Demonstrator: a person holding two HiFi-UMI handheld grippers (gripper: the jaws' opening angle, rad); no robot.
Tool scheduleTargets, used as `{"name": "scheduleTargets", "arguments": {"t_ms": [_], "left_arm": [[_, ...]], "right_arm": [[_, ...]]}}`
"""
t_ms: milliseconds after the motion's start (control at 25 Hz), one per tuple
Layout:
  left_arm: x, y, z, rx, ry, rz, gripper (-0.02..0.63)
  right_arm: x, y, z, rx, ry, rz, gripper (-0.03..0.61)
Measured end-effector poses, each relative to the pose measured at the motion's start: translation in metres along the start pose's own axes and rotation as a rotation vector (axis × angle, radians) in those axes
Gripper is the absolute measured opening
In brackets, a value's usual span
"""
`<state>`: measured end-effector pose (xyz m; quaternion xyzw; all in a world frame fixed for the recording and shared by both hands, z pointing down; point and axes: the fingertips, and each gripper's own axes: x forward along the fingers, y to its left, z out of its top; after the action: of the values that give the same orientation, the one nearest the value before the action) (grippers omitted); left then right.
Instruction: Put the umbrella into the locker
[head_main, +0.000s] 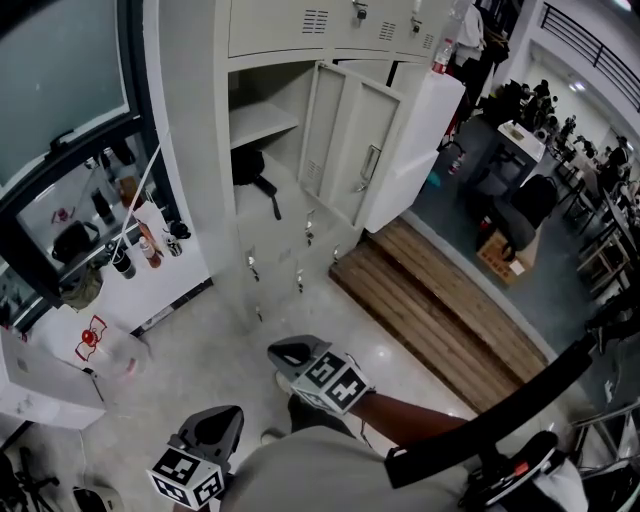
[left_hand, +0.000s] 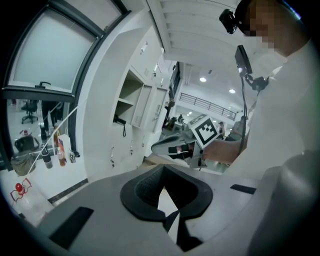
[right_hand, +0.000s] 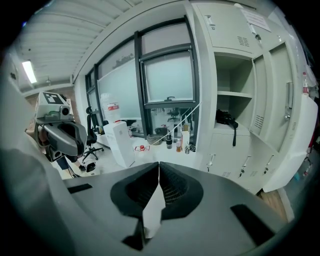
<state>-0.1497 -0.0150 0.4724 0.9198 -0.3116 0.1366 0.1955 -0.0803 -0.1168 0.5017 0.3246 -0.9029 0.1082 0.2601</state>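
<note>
The black umbrella (head_main: 248, 166) lies inside the open locker compartment (head_main: 262, 120), under its shelf, with its strap hanging over the front edge. It also shows in the left gripper view as the umbrella (left_hand: 118, 120) and in the right gripper view as the umbrella (right_hand: 226, 119). The locker door (head_main: 345, 150) stands swung open to the right. My left gripper (head_main: 224, 414) and right gripper (head_main: 288, 352) are low in the head view, well back from the locker. Both hold nothing: the left gripper (left_hand: 163, 186) and the right gripper (right_hand: 159, 165) are shut with their tips touching.
A white counter (head_main: 165, 275) with several bottles runs under the window left of the locker. A white plastic bag (head_main: 95, 342) lies on the floor by it. A wooden platform (head_main: 440, 310) lies right of the locker, with office chairs (head_main: 522, 212) beyond.
</note>
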Motion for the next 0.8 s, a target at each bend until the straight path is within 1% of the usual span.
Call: {"name": "scheduleTargets", "arguments": {"t_ms": [200,440,800], "left_arm": [[0.007,-0.002,0.0,-0.004,0.008,-0.001,0.011],[0.018,-0.002,0.0,-0.014,0.017,-0.004,0.011],[0.04,0.02,0.011,-0.046,0.024,0.022,0.011]], "right_arm": [[-0.001,-0.005,-0.002,-0.018,-0.017,0.002,0.017],[-0.007,-0.018,-0.009,0.005,-0.009,-0.007,0.017],[0.005,-0.06,-0.001,0.01,-0.016,-0.016,0.017]]}}
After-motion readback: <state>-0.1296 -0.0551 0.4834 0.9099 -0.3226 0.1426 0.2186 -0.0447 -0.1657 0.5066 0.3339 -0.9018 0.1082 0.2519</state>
